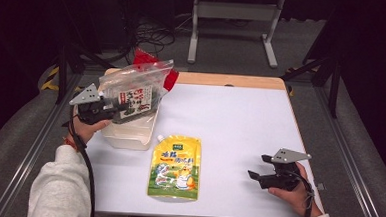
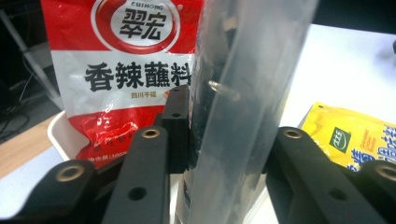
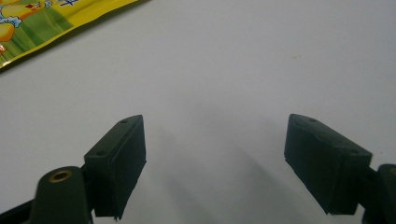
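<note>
Clear plastic bag [image 1: 134, 88] with a dark-labelled packet inside, held upright over white tub [image 1: 129, 135] at table's left edge [image 1: 91, 148], pinched by left gripper [image 1: 116, 107]; far pad hidden behind film [image 2: 243, 116], so grip probably light. Red sachet [image 2: 126, 70] behind, top cut off. Right gripper [image 1: 259, 167] gaping, empty, over bare white tabletop. Glossy yellow spouted pouch [image 1: 175, 167] flat at centre.

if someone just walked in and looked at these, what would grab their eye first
Probably the clear plastic bag with a dark packet inside, held up between the jaws of the left gripper over a white tub at the table's left. Next, the bright yellow pouch lying flat mid-table, and the right gripper resting open near the right edge.
</note>
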Demonstrator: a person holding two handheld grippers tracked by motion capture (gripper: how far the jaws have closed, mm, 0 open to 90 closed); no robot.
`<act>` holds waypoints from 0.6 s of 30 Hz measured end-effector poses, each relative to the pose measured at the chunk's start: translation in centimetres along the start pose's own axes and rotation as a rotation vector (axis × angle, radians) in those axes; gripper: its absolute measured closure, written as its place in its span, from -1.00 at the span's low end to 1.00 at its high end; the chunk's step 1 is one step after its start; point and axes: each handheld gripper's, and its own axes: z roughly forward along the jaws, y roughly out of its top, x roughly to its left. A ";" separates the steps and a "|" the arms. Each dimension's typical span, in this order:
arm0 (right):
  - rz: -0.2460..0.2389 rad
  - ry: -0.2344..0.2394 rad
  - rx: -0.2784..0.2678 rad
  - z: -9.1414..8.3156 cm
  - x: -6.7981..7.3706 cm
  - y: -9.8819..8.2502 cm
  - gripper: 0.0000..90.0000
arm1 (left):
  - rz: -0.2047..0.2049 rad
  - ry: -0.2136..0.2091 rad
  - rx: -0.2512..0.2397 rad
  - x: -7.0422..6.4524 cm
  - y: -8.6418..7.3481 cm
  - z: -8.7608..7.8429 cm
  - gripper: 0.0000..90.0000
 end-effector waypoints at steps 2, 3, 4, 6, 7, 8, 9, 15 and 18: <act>-0.002 0.009 -0.003 0.3 0.0 0.2 -0.54 | -0.027 0.064 0.004 -0.3 0.2 0.0 0.34; -0.002 0.009 -0.003 0.3 0.0 0.2 -0.54 | -0.027 0.064 0.004 -0.3 0.2 0.0 0.25; -0.005 0.012 -0.003 0.5 0.0 0.4 -0.53 | -0.033 0.082 -0.002 -0.5 0.3 -0.1 0.25; -0.013 0.017 -0.002 0.6 0.1 0.5 -0.53 | -0.059 0.122 -0.030 -0.7 0.5 -0.4 0.10; -0.019 0.023 0.001 0.8 0.1 0.5 -0.53 | -0.070 0.132 -0.043 -0.8 0.5 -0.6 0.03; -0.024 0.024 0.006 0.8 0.2 0.5 -0.53 | -0.077 0.143 -0.054 -0.9 0.5 -0.8 0.00; -0.025 0.027 0.007 0.9 0.2 0.4 -0.53 | -0.089 0.150 -0.060 -0.9 0.5 -0.9 -0.06; -0.034 0.036 0.002 1.1 0.2 0.8 -0.53 | -0.129 0.184 -0.067 -1.7 0.3 -1.9 -0.34; -0.041 0.036 0.005 1.3 0.3 1.0 -0.52 | -0.117 0.202 -0.048 -2.2 0.2 -2.2 -0.38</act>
